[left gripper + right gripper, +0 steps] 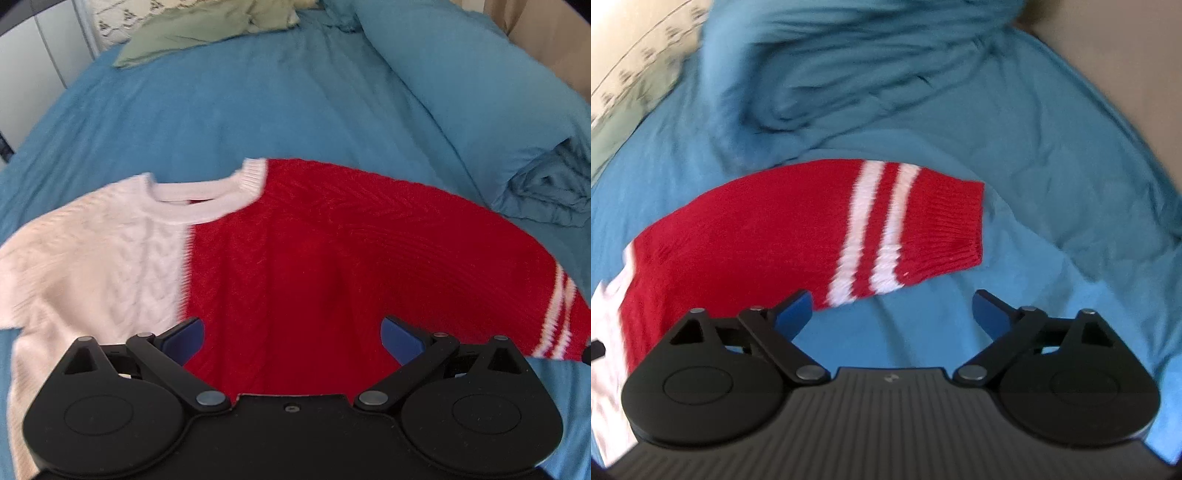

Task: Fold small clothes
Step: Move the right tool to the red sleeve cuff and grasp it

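Observation:
A small knit sweater [295,251], half white and half red, lies flat and face up on the blue bed sheet [221,110], neck away from me. My left gripper [291,338] is open and empty above the red lower body. The sweater's red sleeve [798,236] with two white stripes [871,229] stretches to the right in the right wrist view, cuff at the far right. My right gripper [890,314] is open and empty over the sheet [1034,184], just below the sleeve, its left finger [794,314] near the striped part.
A blue pillow [461,92] and a bunched blue duvet [546,188] lie at the right. A green cloth [192,33] and a patterned pillow [122,18] lie at the far left. The bunched duvet [849,62] fills the top of the right wrist view.

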Action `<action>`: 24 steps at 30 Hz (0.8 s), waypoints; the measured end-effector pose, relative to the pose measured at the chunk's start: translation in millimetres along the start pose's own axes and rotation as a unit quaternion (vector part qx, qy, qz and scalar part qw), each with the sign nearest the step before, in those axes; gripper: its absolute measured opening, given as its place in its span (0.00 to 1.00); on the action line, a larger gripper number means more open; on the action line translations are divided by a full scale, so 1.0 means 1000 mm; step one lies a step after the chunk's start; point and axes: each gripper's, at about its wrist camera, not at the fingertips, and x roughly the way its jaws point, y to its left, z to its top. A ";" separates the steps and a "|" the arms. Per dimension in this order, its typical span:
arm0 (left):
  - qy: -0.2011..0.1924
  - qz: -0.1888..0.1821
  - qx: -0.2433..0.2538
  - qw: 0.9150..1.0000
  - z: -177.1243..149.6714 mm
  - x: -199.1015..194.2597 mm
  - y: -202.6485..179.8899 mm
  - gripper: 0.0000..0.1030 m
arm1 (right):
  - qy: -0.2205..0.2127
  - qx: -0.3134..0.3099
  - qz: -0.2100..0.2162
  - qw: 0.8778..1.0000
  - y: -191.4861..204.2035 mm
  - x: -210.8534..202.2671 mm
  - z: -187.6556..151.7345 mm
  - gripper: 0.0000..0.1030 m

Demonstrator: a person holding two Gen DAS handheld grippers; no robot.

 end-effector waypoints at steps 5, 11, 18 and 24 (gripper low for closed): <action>0.003 -0.009 0.004 1.000 0.015 0.056 -0.008 1.00 | 0.001 0.065 -0.008 0.998 -0.018 0.048 -0.004 0.95; 0.000 -0.011 -0.003 1.000 0.029 0.103 -0.012 1.00 | -0.011 0.129 0.001 0.992 -0.032 0.077 -0.005 0.92; 0.020 -0.025 -0.024 0.999 0.040 0.139 -0.009 1.00 | -0.052 0.132 -0.008 0.990 -0.021 0.081 -0.001 0.53; 0.054 -0.035 -0.004 0.998 0.059 0.142 -0.007 1.00 | -0.090 0.083 -0.012 0.992 0.009 0.061 0.008 0.26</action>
